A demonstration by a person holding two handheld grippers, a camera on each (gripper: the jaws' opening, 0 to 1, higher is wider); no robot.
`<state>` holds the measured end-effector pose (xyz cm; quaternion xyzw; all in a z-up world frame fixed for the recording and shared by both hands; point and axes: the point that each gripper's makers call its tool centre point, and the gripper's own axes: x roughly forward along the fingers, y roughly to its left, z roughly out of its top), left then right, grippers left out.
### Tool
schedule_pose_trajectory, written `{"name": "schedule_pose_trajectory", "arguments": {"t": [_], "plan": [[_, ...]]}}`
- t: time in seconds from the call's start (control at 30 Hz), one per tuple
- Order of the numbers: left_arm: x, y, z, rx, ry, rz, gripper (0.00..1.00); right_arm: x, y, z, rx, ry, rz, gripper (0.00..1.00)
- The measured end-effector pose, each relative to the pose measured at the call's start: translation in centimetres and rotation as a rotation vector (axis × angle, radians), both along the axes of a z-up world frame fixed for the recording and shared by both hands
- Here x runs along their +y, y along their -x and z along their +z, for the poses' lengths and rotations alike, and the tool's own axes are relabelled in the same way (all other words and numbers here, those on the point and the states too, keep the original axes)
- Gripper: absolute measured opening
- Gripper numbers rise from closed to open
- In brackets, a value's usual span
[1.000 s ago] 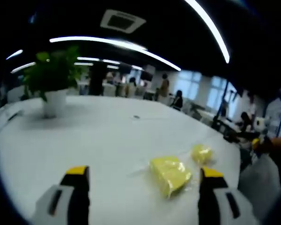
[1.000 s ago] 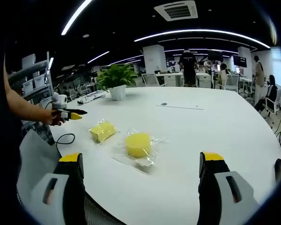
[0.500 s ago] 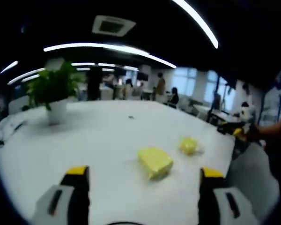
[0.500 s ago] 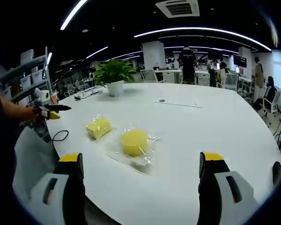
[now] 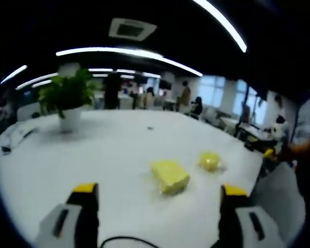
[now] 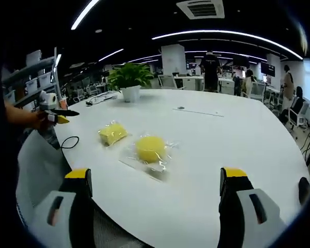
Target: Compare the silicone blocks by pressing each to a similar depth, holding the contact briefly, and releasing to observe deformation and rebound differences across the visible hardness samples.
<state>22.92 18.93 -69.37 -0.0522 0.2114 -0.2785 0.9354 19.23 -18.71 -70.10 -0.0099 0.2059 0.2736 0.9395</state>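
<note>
Two yellow silicone samples in clear plastic bags lie on a white table. The squarish block is nearer my left side. The round block lies beside it. My left gripper is open, held back from the table edge, well short of the squarish block. In the right gripper view the left gripper shows at far left in a person's hand. My right gripper is open above the near table edge, short of the round block, nothing between its jaws.
A potted plant stands at the table's far side. A black cable loops over the table edge near the left gripper. Office chairs, shelves and several people fill the room beyond.
Both views shifted slightly as the hands moved. The left gripper drew back from the blocks, which look smaller and more centred. Both grippers stay open; blocks untouched.
</note>
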Motion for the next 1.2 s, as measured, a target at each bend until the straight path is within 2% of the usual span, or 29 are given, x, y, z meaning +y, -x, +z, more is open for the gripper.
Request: {"name": "schedule_pose_trajectory", "arguments": {"t": [0.07, 0.17, 0.27, 0.33, 0.4, 0.6, 0.63, 0.67, 0.7, 0.73, 0.8, 0.83, 1.0, 1.2], "plan": [[-0.4, -0.1, 0.3, -0.021, 0.008, -0.006, 1.0, -0.2, -0.1, -0.1, -0.003, 0.002, -0.003, 0.96], [-1.1, -0.2, -0.1, 0.004, 0.0, -0.022, 1.0, -0.4, 0.0, -0.3, 0.012, -0.008, -0.014, 0.97], [-1.9, -0.4, 0.3, 0.018, 0.035, -0.043, 1.0, -0.3, 0.0, -0.3, 0.009, -0.003, -0.007, 0.96], [-2.4, -0.1, -0.1, 0.029, 0.005, -0.065, 1.0, -0.5, -0.1, -0.4, 0.011, -0.007, -0.015, 0.96], [-3.0, -0.2, 0.0, 0.037, 0.014, -0.079, 1.0, -0.6, -0.2, -0.3, 0.014, -0.03, -0.026, 0.96], [-4.8, -1.6, 1.2, 0.085, 0.118, -0.085, 1.0, -0.6, 0.0, -0.2, 0.013, -0.031, -0.036, 0.96], [-5.1, -2.0, 1.1, 0.117, 0.135, -0.069, 0.99, -0.7, 0.0, -0.2, 0.012, -0.032, -0.039, 0.96], [-5.1, -2.3, 0.9, 0.138, 0.127, -0.062, 0.95, -0.8, 0.0, -0.2, 0.011, -0.033, -0.04, 0.96], [-5.2, -2.8, 1.3, 0.127, 0.126, -0.059, 0.9, -0.9, 0.1, -0.2, 0.013, -0.036, -0.042, 0.96], [-5.6, -3.4, 1.7, 0.112, 0.17, -0.048, 0.91, -1.0, 0.1, -0.2, 0.013, -0.044, -0.045, 0.96], [-6.3, -4.1, 2.4, 0.13, 0.239, -0.043, 1.0, -0.9, 0.2, -0.2, 0.017, -0.054, -0.047, 0.96], [-6.5, -4.5, 2.6, 0.134, 0.257, -0.04, 0.99, -0.9, 0.3, -0.3, 0.019, -0.05, -0.045, 0.96], [-8.1, -6.5, 2.7, 0.142, 0.246, -0.074, 1.0, -1.1, 0.6, -0.5, 0.025, -0.056, -0.051, 0.96], [-9.9, -7.8, 2.8, 0.151, 0.229, -0.095, 1.0, -1.3, 0.6, -0.3, 0.019, -0.061, -0.062, 0.96]]}}
